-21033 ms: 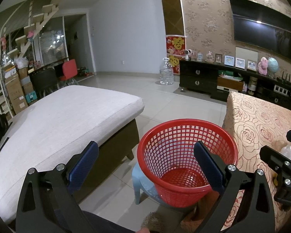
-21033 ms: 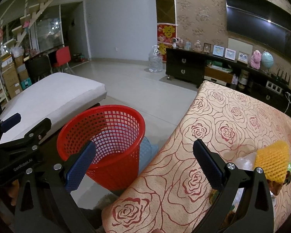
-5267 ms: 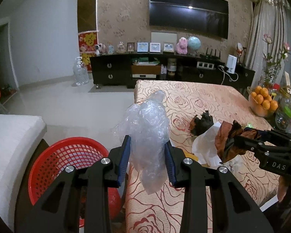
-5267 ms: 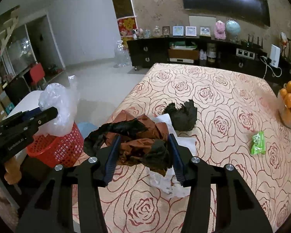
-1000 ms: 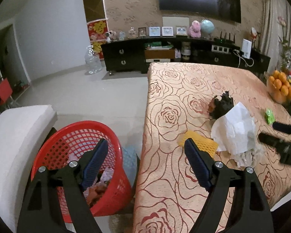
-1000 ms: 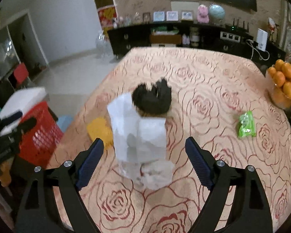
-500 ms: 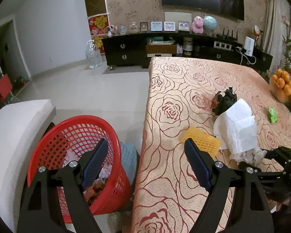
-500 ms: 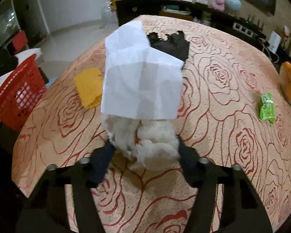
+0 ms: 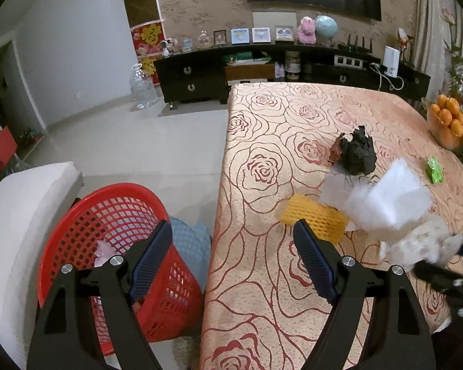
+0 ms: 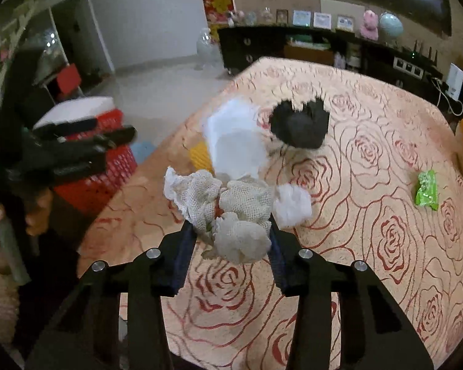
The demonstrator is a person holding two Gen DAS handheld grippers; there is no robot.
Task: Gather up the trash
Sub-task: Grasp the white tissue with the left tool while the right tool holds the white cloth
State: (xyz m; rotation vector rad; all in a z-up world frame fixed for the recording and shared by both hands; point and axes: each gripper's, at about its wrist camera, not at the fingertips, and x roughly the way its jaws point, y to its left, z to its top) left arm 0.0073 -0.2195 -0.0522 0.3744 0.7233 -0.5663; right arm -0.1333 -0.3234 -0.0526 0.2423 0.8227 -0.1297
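Note:
My right gripper has a crumpled white mesh wad between its pads, which press on it while the jaws are still closing. A white paper sheet hangs onto the wad's far side. Behind it on the rose-patterned table lie a black crumpled scrap, a yellow foam net and a green wrapper. My left gripper is open and empty, held over the table's edge beside the red basket, which holds some trash. The yellow foam net lies just beyond its right finger.
A bowl of oranges stands at the table's far right. A white cushioned bench sits left of the basket, with a blue stool between basket and table. A dark TV cabinet lines the far wall.
The right gripper went from wide open to pinching the mesh wad, and it has drawn back with the wad and the paper. The left gripper has hardly moved.

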